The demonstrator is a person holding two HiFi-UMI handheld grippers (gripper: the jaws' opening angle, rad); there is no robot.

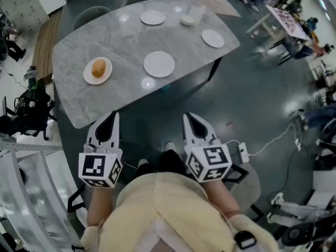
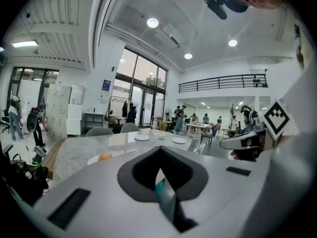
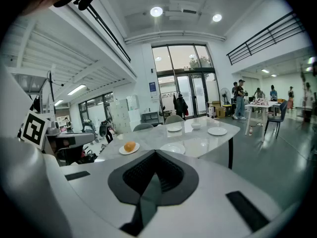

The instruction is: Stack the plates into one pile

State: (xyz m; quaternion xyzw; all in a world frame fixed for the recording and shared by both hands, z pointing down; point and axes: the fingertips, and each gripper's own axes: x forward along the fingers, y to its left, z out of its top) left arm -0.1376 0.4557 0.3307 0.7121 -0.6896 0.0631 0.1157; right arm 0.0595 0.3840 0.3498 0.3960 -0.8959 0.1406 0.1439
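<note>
Several white plates lie spread over a grey marble table (image 1: 121,35). One plate (image 1: 97,70) carries an orange bun (image 3: 130,146). An empty plate (image 1: 159,64) sits near the front edge, another plate (image 1: 153,18) at the back, and a third (image 1: 212,38) on the right. A small white bowl (image 1: 188,20) stands beside the back plate. My left gripper (image 1: 108,122) and right gripper (image 1: 192,122) hover short of the table's near edge, apart from every plate. Both are shut with nothing between the jaws, as the left gripper view (image 2: 159,176) and right gripper view (image 3: 153,180) show.
Grey chairs (image 1: 92,13) stand behind the table. Dark equipment (image 1: 29,112) and a white rack sit on the left. Cables and a power strip (image 1: 244,152) lie on the floor to the right. People gather around a far table (image 1: 286,20).
</note>
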